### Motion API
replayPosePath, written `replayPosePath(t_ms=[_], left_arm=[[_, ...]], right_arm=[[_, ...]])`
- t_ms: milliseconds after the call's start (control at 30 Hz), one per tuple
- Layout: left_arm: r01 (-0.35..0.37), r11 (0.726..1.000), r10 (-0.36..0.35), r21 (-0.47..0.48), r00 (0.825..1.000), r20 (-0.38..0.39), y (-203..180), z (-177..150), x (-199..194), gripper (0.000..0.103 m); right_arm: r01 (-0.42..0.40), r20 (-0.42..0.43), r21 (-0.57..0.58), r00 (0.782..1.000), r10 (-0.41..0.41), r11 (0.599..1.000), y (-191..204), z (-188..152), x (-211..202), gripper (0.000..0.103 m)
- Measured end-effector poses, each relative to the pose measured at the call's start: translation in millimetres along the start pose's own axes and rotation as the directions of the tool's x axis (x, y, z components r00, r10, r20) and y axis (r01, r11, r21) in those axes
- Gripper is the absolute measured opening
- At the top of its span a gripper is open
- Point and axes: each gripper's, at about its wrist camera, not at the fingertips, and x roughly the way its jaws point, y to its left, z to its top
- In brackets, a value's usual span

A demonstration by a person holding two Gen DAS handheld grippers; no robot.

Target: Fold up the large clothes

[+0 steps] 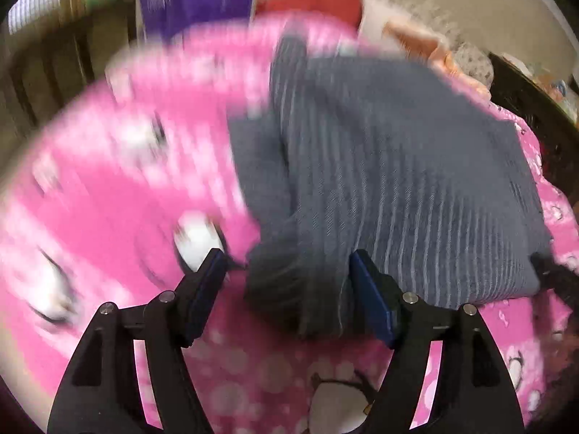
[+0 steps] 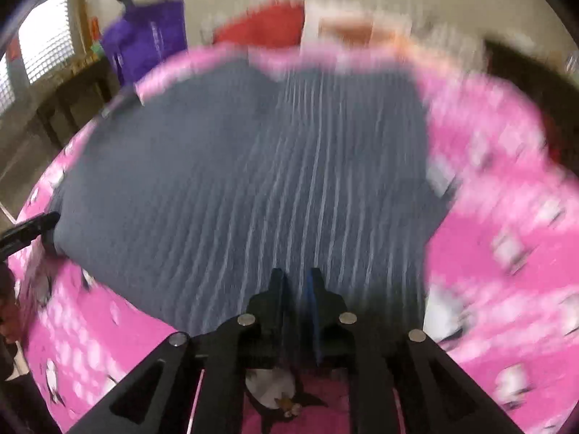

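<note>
Folding the grey striped sweater (image 1: 398, 166), spread mid-frame on the pink blanket (image 1: 108, 188). Left gripper (image 1: 286, 264) is wide, sleeve bundle btwn jaws, unpinched. Right gripper (image 2: 296, 278) is nearly closed; can't tell if it's pinching fabric. Next prob: regrip the hem.

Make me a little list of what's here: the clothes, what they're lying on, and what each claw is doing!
clothing: grey striped sweater, partly folded
lying on: pink blanket with cartoon penguins
left claw: open, a bunched sleeve sits between its fingers, not pinched
right claw: almost closed over the sweater's near edge; too blurry to tell if it pinches cloth
behind the blanket: red thing and purple thing, both blurry
</note>
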Motion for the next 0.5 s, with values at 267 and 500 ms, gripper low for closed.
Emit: replayPosePath(t_ms=[267,500], left_arm=[[0.069,0.996,-0.070,-0.053,0.997,-0.016,16,9,-4,0.074],[-0.063,0.998,0.063,-0.004,0.998,-0.007,-6,-2,4,0.075]], right_arm=[[-0.048,0.149,0.008,0.988,0.046,0.999,-4,-25,-10,0.012],[-0.031,0.158,-0.010,0.987,0.032,0.999,-3,-21,-6,0.012]])
